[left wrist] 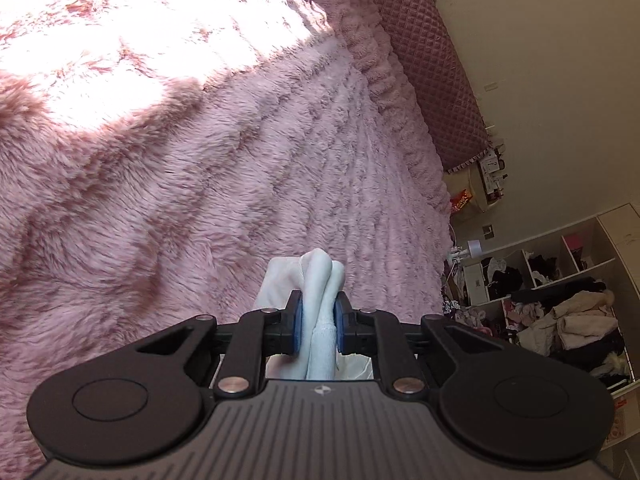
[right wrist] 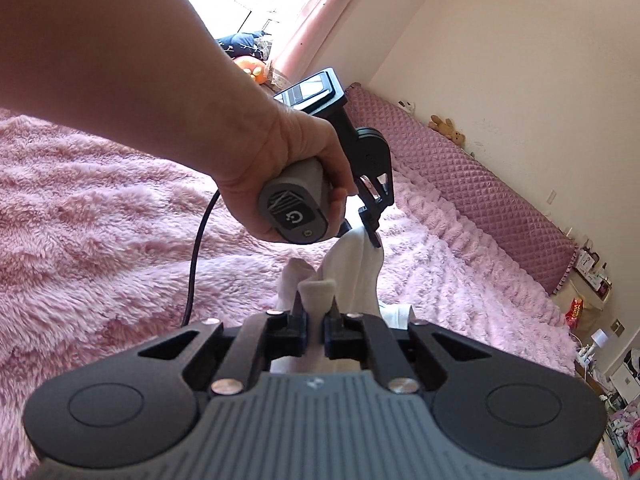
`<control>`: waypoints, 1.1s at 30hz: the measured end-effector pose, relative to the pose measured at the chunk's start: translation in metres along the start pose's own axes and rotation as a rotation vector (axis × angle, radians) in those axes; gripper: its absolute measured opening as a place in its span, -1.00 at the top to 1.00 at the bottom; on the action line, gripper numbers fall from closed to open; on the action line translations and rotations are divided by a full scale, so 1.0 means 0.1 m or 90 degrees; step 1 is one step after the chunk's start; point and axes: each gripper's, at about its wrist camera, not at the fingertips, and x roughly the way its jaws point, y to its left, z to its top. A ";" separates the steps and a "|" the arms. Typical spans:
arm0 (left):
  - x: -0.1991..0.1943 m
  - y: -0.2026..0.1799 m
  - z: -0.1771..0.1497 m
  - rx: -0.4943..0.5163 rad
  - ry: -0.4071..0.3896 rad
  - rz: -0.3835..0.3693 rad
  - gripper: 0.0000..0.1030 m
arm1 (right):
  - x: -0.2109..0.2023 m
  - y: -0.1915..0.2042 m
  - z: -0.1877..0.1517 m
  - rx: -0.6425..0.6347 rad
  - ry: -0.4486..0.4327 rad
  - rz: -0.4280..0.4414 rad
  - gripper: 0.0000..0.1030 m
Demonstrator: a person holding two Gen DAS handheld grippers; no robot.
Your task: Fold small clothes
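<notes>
A small white garment (left wrist: 320, 280) hangs bunched above the pink furry blanket (left wrist: 160, 160). In the left wrist view my left gripper (left wrist: 319, 322) is shut on a thick fold of it, the blue pads (left wrist: 297, 320) pressing both sides. In the right wrist view my right gripper (right wrist: 316, 316) is shut on another edge of the white garment (right wrist: 352, 268), a small tab of cloth poking up between the fingers. Ahead of it, a person's hand (right wrist: 280, 160) holds the left gripper (right wrist: 374, 236), whose tips pinch the garment's upper end.
The blanket (right wrist: 100, 208) covers a bed with a quilted pink headboard cushion (right wrist: 460, 160) along the wall. A black cable (right wrist: 196, 256) trails from the left gripper's handle. Cluttered shelves with clothes (left wrist: 560, 312) stand beyond the bed's edge. Soft toys (right wrist: 446, 126) sit on the headboard.
</notes>
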 end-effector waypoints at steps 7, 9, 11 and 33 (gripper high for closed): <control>0.31 -0.60 -0.23 0.057 0.018 -0.023 0.68 | -0.22 -0.55 -0.17 0.083 0.005 -0.066 0.99; 0.39 -0.75 -0.33 0.073 0.020 -0.023 0.68 | -0.28 -0.69 -0.24 0.100 0.009 -0.086 0.99; 0.49 -0.87 -0.44 0.079 0.025 -0.027 0.68 | -0.32 -0.83 -0.33 0.115 0.013 -0.101 0.99; 1.60 -1.75 -1.45 0.174 0.104 -0.028 0.92 | -0.74 -1.98 -1.33 0.257 0.091 -0.207 1.00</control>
